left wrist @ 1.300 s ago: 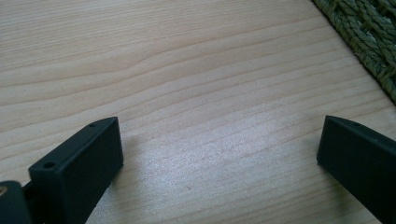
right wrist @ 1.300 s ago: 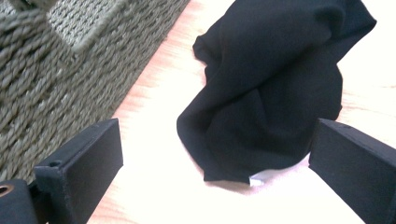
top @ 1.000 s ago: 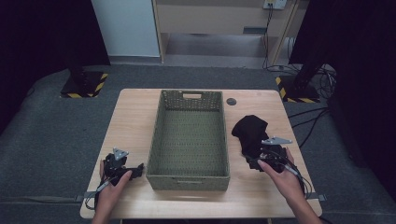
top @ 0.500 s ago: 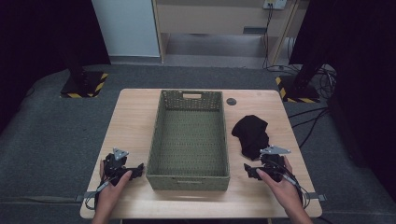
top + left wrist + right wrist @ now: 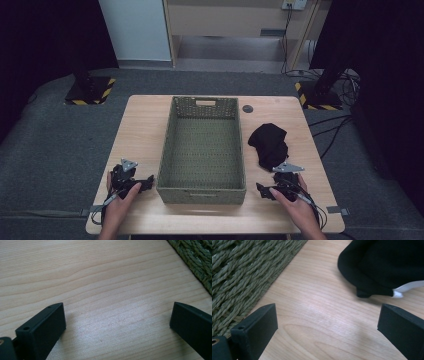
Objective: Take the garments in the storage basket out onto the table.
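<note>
At the near left corner of a pale wooden table (image 5: 145,125), a left hand (image 5: 119,200) wrapped around the left gripper (image 5: 145,184), grey three-cornered plate on top, tip aimed rightward at the near left corner of the basket and stopping just short of it. In the left gripper view, jaws spread wide apart with bare wood grain between them, pinching nothing, and a corner of green weave at the upper right. At the table's centre, a rectangular olive-green woven basket (image 5: 203,185), long side running away from the person, a cut-out handle slot in its far wall, nothing visible inside. Past its far right corner, a small dark round disc (image 5: 247,108) flat on the wood. To the right of the basket, a crumpled black cloth (image 5: 270,141) lying on the table, near the basket's wall but apart from it. At the near right, just below the cloth, a right hand (image 5: 295,202) holding the right gripper (image 5: 262,190), tip toward the basket. In the right gripper view, jaws likewise wide apart and holding nothing, over bare wood, basket weave to the left, black cloth with a small white tag (image 5: 409,288) ahead at upper right, untouched.
</note>
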`<state>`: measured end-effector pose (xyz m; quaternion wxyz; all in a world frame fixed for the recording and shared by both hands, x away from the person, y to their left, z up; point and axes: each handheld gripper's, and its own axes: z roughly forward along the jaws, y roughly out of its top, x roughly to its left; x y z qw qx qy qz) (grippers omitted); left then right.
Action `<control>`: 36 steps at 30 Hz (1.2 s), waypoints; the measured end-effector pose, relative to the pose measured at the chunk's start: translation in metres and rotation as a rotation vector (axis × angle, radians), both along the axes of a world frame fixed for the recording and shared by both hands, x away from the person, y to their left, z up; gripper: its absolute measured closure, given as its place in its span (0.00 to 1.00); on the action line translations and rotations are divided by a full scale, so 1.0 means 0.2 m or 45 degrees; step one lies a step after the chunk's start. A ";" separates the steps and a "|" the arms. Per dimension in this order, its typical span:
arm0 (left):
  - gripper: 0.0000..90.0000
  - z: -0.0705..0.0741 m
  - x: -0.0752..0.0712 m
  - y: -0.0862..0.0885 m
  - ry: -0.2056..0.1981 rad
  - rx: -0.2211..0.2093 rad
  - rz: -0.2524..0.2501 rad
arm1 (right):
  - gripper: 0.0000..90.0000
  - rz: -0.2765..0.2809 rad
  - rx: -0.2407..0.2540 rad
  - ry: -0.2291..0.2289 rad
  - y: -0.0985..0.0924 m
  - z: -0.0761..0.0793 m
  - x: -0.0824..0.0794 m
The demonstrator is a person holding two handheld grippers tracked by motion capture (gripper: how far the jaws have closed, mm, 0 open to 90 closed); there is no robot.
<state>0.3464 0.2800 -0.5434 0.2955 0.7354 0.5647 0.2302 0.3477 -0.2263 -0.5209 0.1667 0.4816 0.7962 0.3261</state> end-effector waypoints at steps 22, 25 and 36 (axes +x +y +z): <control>0.00 0.00 0.00 0.00 0.000 0.000 0.000 | 0.03 -0.008 -0.005 -0.006 0.02 -0.10 -0.06; 0.00 0.00 0.00 0.00 0.000 -0.001 0.000 | 0.02 -0.016 -0.014 -0.023 0.01 -0.10 -0.06; 0.00 0.00 0.00 0.00 0.000 0.000 0.000 | 0.00 -0.025 -0.028 -0.061 -0.02 -0.12 -0.05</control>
